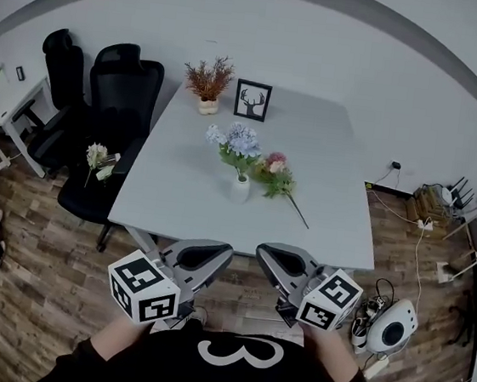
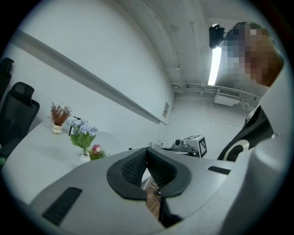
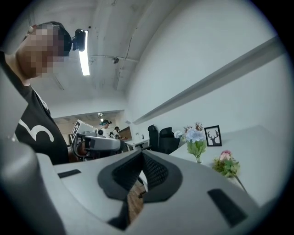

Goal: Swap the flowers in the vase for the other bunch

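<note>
Two shut, empty: left tool (image 2: 147, 150), right tool (image 3: 141, 153) | vase (image 2: 85, 157) base hidden, likely behind left tool

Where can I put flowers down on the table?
The grey table is bare on its right, past the pink flower bunch, and at its near left corner, before the white vase. Crowded: the middle and the far edge by the framed deer picture.

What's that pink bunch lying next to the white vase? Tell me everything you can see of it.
The pink bunch is a small spray: pink blooms at one end, green leaves below them, and one long thin stem trailing toward the near right edge. It lies flat on the grey table, just right of the white vase. I cannot tell whether its leaves touch the vase. Nothing holds it.
</note>
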Available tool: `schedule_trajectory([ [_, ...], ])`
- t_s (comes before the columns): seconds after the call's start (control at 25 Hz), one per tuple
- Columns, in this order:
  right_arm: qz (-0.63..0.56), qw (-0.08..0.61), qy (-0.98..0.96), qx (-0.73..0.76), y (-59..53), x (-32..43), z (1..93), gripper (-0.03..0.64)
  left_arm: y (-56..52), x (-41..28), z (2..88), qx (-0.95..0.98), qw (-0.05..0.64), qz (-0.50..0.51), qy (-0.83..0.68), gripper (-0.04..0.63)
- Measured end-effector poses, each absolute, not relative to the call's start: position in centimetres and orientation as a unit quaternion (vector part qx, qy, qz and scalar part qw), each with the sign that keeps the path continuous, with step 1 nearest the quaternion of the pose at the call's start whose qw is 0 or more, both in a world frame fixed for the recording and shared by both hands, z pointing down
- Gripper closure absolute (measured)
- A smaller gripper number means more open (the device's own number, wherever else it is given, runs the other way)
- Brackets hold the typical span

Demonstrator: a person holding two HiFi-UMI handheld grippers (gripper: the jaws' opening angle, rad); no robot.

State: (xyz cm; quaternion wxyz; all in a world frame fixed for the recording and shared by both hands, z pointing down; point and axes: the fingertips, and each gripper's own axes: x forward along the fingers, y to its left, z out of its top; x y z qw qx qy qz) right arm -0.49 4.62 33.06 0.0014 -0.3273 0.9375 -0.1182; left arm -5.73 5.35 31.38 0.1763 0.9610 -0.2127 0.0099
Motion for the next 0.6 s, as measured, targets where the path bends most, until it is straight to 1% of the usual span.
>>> schedule_trajectory([
  [0.6, -0.135, 0.013, 0.937, -0.322, 7.5, 0.7, 34.0, 0.611, 8.0, -5.0, 32.6, 0.955, 0.203, 0.012, -0.217, 0.584],
])
